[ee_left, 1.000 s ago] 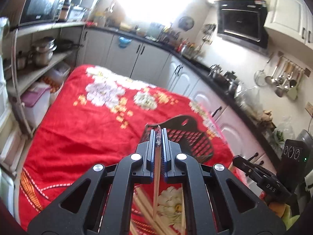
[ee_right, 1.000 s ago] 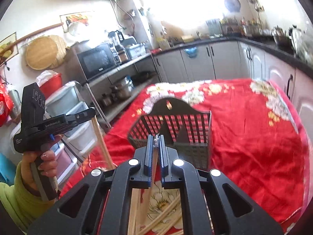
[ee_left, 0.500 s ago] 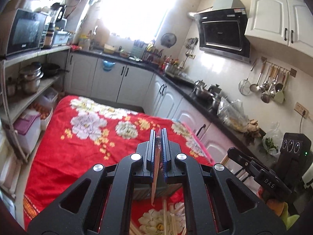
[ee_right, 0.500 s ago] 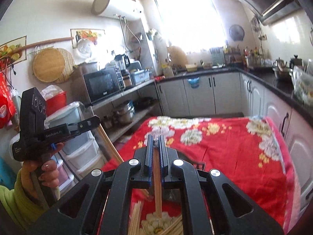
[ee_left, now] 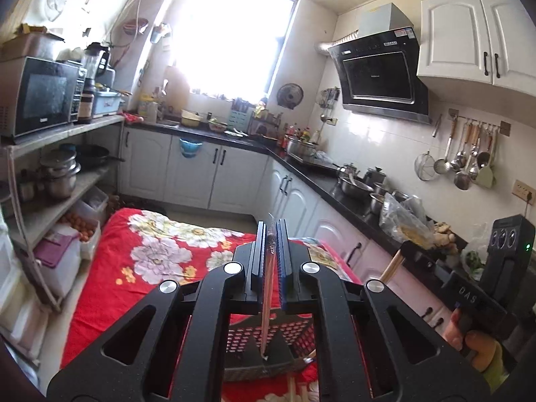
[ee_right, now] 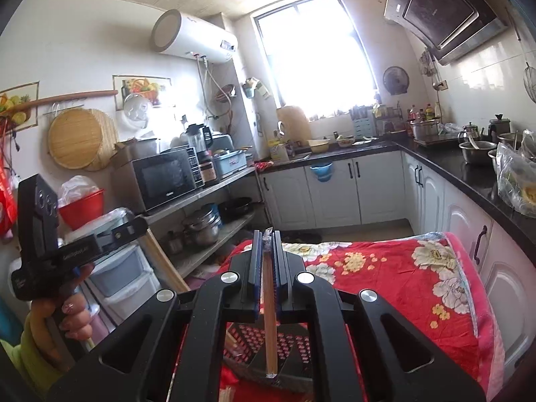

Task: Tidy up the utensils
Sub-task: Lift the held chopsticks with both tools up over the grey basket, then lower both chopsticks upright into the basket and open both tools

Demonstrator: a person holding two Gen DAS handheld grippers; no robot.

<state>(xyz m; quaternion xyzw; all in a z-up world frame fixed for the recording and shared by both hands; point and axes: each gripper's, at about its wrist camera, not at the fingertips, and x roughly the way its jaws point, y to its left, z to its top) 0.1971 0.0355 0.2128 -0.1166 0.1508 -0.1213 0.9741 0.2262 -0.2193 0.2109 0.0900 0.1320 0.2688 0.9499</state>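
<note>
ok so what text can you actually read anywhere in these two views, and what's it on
"DAS" on the right gripper's black body, seen from the left wrist.
Lettering on the left gripper's side: too blurred to read.
Microwave brand mark: too small.
Range hood stickers and logo: too small.

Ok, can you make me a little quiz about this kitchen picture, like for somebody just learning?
1. True or false: the left gripper is shut on a chopstick.
2. What sits below the right gripper? A) a blue bucket B) a dark slotted utensil basket C) a frying pan
3. What colour is the flowered cloth?

Key: 1 true. 2 B. 3 red.
</note>
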